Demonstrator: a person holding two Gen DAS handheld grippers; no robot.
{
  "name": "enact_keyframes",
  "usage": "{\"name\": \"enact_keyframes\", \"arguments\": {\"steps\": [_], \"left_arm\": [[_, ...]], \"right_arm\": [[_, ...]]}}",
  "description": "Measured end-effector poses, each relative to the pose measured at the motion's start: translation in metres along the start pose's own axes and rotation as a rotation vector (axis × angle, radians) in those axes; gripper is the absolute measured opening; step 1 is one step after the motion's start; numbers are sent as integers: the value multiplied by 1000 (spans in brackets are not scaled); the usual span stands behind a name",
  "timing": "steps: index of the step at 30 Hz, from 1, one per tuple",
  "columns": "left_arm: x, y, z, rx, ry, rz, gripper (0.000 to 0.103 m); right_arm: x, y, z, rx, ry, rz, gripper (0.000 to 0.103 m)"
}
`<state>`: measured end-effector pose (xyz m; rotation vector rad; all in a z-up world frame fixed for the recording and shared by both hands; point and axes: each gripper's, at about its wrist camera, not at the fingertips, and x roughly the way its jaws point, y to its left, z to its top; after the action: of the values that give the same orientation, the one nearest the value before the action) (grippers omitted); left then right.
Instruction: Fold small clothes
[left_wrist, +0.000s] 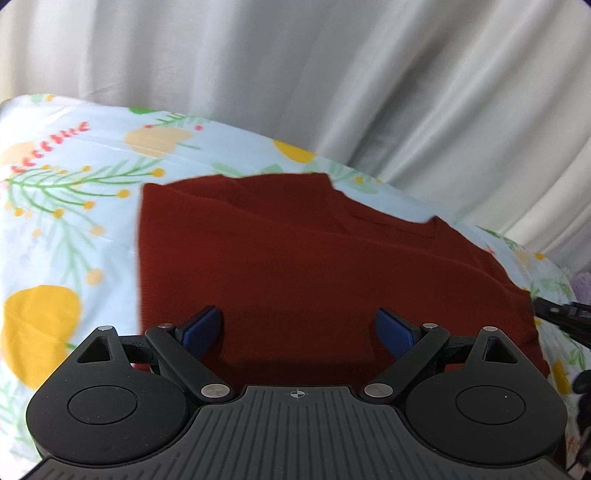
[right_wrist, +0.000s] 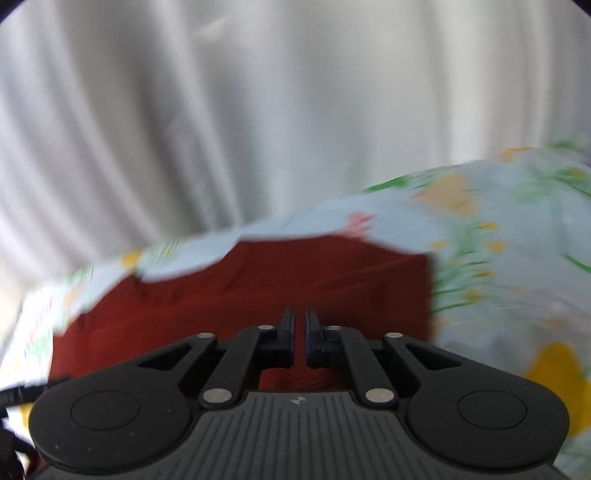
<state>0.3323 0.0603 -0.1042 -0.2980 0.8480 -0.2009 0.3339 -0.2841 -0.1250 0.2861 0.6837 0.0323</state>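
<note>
A dark red garment lies flat on the floral sheet, folded into a broad block with a straight left edge. My left gripper hovers over its near part, open wide, with nothing between the blue pads. In the right wrist view the same red garment fills the lower middle, blurred by motion. My right gripper is above it with its fingers brought together to a thin slit. No cloth shows between them.
A light blue sheet with yellow and green flowers covers the surface. White curtain folds hang close behind it. A black part of the other gripper pokes in at the right edge, near something pale purple.
</note>
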Motion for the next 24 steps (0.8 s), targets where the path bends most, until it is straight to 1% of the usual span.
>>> {"name": "enact_keyframes", "arguments": {"steps": [1,2,3,4,6,7,8,10,12,13,14,16,18,20,22,24], "left_arm": [[4,-5,-1,15,9,6,95],[8,-9,-3,36,14,15,98],[11,-13,-5,60,11,30,99],[13,-17,-7,86,3,48,100],[19,-23,-9,124,-1,72,101],[22,-26,-9,142,-6,89,102],[25,-29,-9,164,-11,103,103],[31,-34,-11,209,-22,132,103],[30,-35,-13,219,-24,145,103],[27,-33,-14,201,-17,140,103],[22,-31,-14,182,-14,133,103],[11,-24,-18,142,-13,102,103],[1,-17,-23,119,-17,97,103],[-6,-12,-29,119,-23,98,103],[-12,-11,-33,123,-34,90,103],[-14,-14,-35,122,-33,101,103]], "right_arm": [[8,9,-3,-42,9,-5,5],[19,15,-8,-88,24,-17,5],[28,18,-11,-128,35,-49,3],[31,22,-15,-201,-24,-93,3],[43,29,-21,-363,-77,-241,0],[48,29,-20,-395,-91,-265,0],[50,29,-18,-397,-89,-267,0],[51,30,-11,-394,-61,-275,0],[39,28,-7,-334,-26,-252,2],[26,25,-8,-265,-17,-214,7],[12,19,-11,-177,-8,-159,9],[-12,1,-21,10,39,-30,24],[-28,-18,-38,189,83,62,32],[-38,-35,-55,323,99,121,33],[-36,-49,-57,432,123,144,40],[-30,-56,-56,529,120,158,40]]}}
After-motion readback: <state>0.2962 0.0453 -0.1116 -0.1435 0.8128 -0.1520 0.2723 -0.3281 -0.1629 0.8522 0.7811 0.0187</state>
